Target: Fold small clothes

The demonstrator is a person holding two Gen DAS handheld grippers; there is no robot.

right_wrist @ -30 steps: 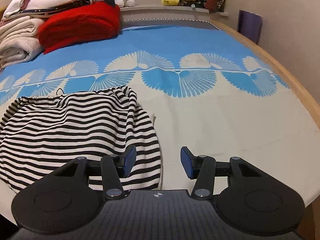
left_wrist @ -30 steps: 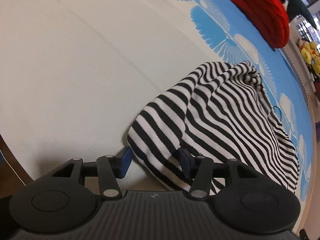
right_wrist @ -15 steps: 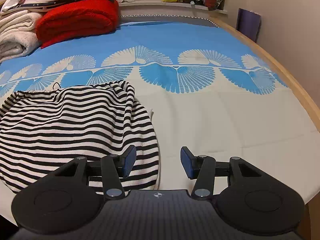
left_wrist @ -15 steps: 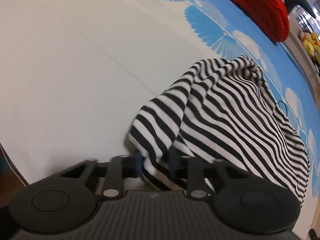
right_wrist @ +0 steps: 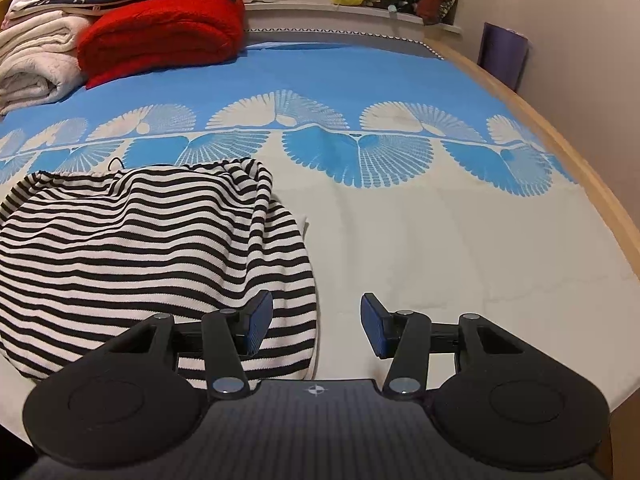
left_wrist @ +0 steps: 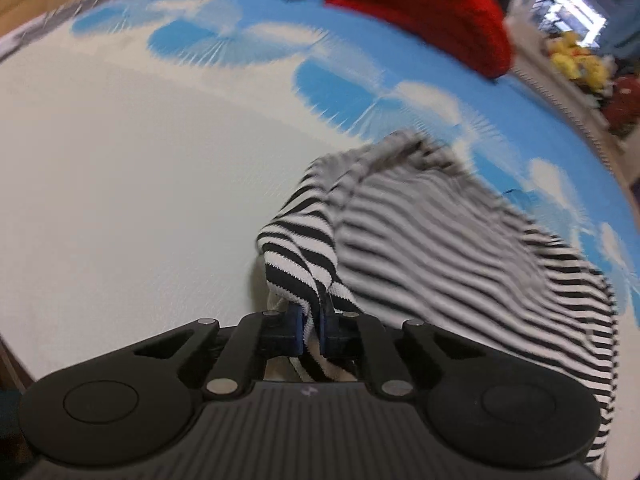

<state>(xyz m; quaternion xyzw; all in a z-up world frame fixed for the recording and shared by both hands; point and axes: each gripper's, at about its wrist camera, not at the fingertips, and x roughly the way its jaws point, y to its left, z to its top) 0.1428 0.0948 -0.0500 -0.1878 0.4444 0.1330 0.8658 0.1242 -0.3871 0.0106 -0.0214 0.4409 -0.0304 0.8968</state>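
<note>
The striped garment [right_wrist: 152, 248] is lying bunched on the pale near part of the bed [right_wrist: 440, 248], black and white bands running across it, its near corner gathered up off the sheet. That corner is sitting between the fingers of the left gripper [left_wrist: 311, 330], which are pinched together on the hem — a grip low on the edge, probably so the cloth can be carried over itself for a fold. The right gripper [right_wrist: 316, 326] is hovering over the garment's right edge with its fingers apart and nothing pressed between them, likely waiting to take the opposite corner. A red blanket [right_wrist: 160, 32] and folded white blankets [right_wrist: 36, 64] are sitting well apart at the far end.
</note>
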